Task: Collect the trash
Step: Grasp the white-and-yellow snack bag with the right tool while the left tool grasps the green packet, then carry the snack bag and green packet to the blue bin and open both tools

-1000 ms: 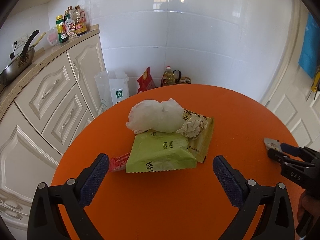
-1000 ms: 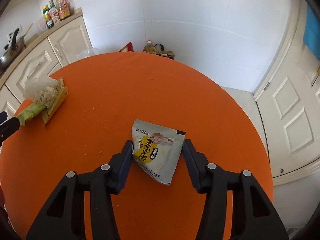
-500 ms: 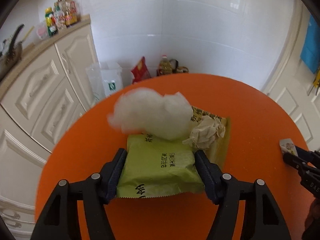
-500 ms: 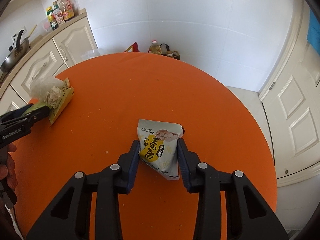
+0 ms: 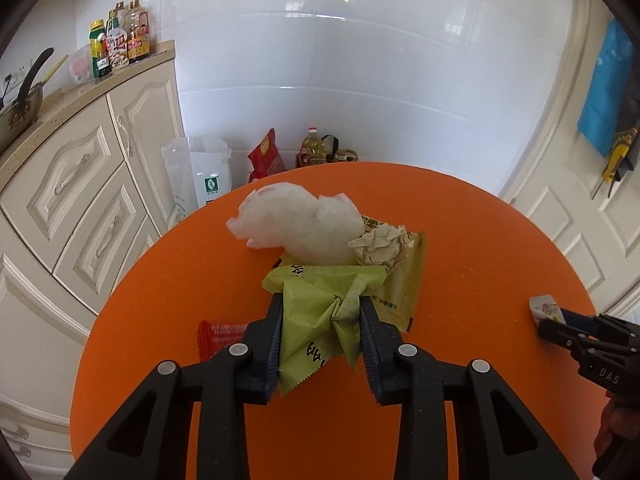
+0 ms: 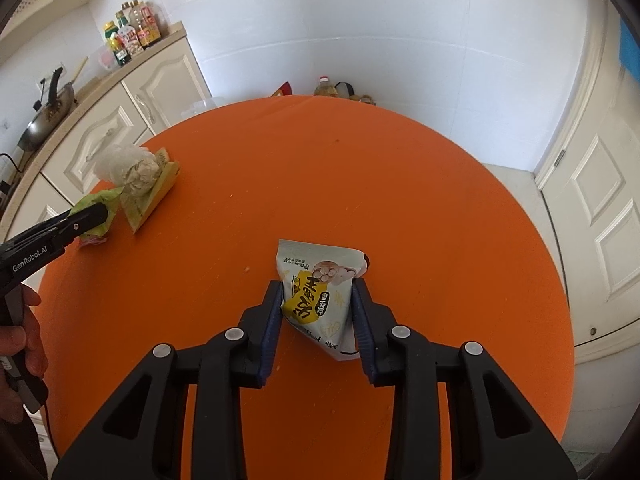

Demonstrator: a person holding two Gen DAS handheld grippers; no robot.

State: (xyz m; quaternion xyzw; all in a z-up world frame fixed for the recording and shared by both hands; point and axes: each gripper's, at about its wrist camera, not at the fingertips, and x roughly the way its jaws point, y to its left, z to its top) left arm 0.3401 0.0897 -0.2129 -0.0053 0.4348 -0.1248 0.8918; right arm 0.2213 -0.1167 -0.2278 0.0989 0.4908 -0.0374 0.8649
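My left gripper [image 5: 321, 320] is shut on a crumpled green snack wrapper [image 5: 316, 316], lifted off the round orange table [image 5: 460, 248]. Behind it lie a white plastic bag [image 5: 296, 224], a crumpled paper ball [image 5: 380, 244] and a yellow packet [image 5: 404, 280]. A red wrapper [image 5: 218, 334] lies to the left. My right gripper [image 6: 317, 312] is shut on a white and yellow snack bag [image 6: 318, 292] near the table's right side; it also shows in the left wrist view [image 5: 560, 322]. The left gripper shows in the right wrist view [image 6: 86, 218].
Cream cabinets [image 5: 80, 184] with a wok [image 5: 18, 108] and sauce bottles [image 5: 120, 40] stand to the left. A white plastic bag [image 5: 200, 176], a red bag [image 5: 266, 158] and an oil bottle [image 5: 316, 148] sit on the floor beyond the table. A white door [image 6: 596, 200] is at right.
My left gripper moved forward, closed on the green wrapper and crumpled and lifted it, uncovering the red wrapper. My right gripper tightened on the snack bag and lifted it slightly.
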